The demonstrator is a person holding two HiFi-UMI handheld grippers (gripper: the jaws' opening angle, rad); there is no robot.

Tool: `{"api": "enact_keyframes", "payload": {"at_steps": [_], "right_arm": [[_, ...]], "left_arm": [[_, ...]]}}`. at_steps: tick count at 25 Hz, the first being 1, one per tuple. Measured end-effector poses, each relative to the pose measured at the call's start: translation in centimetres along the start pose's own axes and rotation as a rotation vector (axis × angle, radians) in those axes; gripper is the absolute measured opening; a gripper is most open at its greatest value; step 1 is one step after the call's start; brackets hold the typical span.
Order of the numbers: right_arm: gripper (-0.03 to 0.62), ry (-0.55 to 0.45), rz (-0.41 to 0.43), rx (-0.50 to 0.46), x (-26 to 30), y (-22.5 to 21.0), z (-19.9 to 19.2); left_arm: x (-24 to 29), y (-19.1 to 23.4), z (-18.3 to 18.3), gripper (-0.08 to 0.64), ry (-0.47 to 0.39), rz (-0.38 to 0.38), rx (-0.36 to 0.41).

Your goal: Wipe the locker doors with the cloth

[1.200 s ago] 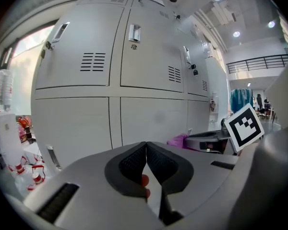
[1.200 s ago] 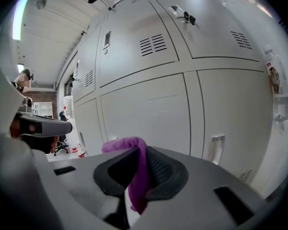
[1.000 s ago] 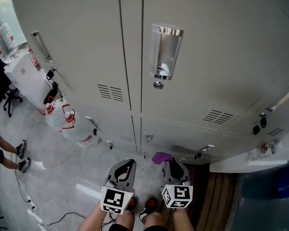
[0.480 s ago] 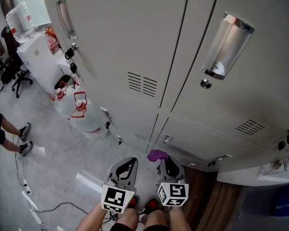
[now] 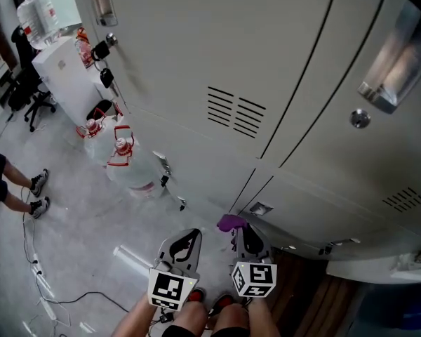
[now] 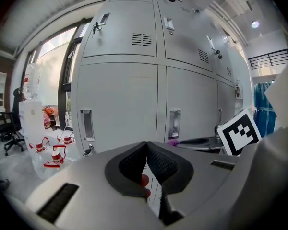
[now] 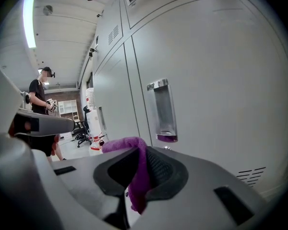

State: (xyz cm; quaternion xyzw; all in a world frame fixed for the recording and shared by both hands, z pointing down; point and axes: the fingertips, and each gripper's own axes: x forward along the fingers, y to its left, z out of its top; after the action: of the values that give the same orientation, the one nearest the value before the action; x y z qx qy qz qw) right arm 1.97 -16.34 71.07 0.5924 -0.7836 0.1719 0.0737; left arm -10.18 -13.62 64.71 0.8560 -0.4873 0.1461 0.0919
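Grey locker doors [image 5: 217,48] fill the top of the head view, with vent slits [image 5: 235,111] and a recessed handle [image 5: 400,55]. Low in that view, over the person's shoes, my right gripper [image 5: 247,239] is shut on a purple cloth [image 5: 231,222] that bunches out past its tips. In the right gripper view the cloth [image 7: 137,166] hangs between the pads of the right gripper [image 7: 141,152], with a locker door [image 7: 206,104] and its handle just ahead. My left gripper [image 5: 182,248] sits beside it, apart from the lockers. In its own view the left gripper [image 6: 146,147] is shut with nothing held.
Water bottles [image 5: 123,156] stand on the floor by the lockers, next to a white dispenser [image 5: 63,65]. A person's legs [image 5: 14,181] show at the left edge, and a cable [image 5: 63,304] trails over the floor. A wooden platform [image 5: 323,293] lies at the lower right.
The head view has swung left and closer to the lockers, so the handle has slid to the upper right. Both grippers stay low and shut, the cloth still held.
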Motion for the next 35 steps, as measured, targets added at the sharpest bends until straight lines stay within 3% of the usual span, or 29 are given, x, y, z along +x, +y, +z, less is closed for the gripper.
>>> {"api": "enact_keyframes", "payload": {"at_steps": [18, 35], "right_arm": [[0.052, -0.032, -0.059, 0.020, 1.7, -3.8, -0.5], [0.052, -0.037, -0.222, 0.050, -3.7, -10.3, -0.5]], "left_arm": [[2.1, 0.0, -1.7, 0.023, 0.007, -0.010, 0.008], [3.8, -5.7, 0.8, 0.023, -0.017, -0.136, 0.046]]}}
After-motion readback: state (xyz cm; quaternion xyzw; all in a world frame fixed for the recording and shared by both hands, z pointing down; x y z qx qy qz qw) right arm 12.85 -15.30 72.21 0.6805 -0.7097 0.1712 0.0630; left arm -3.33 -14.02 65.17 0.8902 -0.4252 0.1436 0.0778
